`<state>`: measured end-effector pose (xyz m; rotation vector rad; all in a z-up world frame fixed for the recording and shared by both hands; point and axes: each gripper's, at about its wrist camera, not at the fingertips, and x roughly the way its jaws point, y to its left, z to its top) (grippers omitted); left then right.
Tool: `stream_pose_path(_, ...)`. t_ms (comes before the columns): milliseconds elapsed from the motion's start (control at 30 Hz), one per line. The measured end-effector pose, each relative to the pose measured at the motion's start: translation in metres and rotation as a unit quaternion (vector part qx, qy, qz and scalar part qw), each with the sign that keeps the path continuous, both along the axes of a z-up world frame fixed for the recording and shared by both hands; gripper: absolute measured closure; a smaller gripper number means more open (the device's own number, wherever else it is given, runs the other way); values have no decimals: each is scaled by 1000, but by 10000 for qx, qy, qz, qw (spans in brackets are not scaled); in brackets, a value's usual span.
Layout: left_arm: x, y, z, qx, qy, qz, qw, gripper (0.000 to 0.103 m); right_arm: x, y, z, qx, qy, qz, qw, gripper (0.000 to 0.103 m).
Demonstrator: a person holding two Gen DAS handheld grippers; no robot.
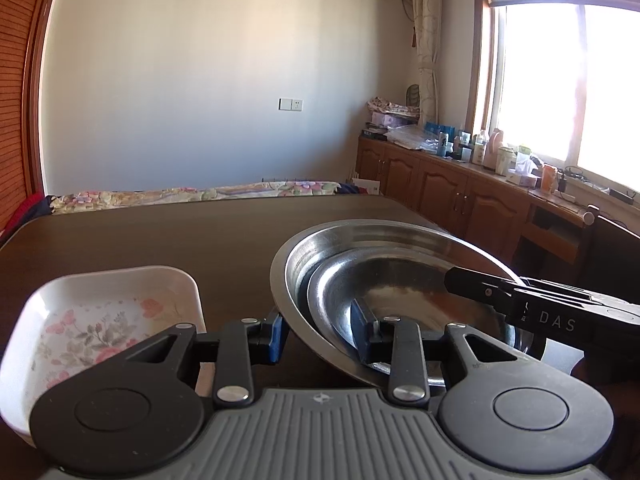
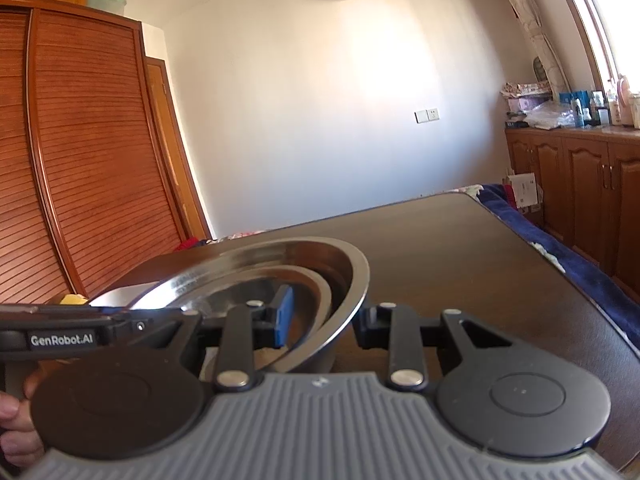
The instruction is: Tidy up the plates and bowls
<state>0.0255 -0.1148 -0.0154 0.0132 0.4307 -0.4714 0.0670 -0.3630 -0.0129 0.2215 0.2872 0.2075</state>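
Observation:
A large steel bowl [image 1: 304, 264] stands on the dark table [image 1: 160, 232] with a smaller steel bowl [image 1: 400, 280] nested inside it. My left gripper [image 1: 320, 336] is shut on the large bowl's near left rim, one blue pad outside the wall and one inside. My right gripper [image 2: 324, 322] is shut on the opposite rim of the same bowl [image 2: 320, 252], its blue pad inside beside the smaller bowl [image 2: 260, 280]. I cannot tell whether the bowl touches the table. A white rectangular dish [image 1: 120, 274] with a flower pattern lies to the left of the left gripper.
A person's hand [image 2: 16, 420] holds the left gripper's handle. A bed with a floral cover [image 1: 200, 194] lies beyond the table's far edge. Wooden cabinets [image 1: 460, 196] crowded with bottles line the right wall under the window. A slatted wardrobe [image 2: 80, 160] stands at the left.

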Motion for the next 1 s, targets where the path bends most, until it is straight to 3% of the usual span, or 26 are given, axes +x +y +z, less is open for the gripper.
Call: stream_pose_path(1000, 27, 57, 36, 195, -91, 720, 9972, 67, 43, 41, 33, -260, -162, 890, 9956, 70)
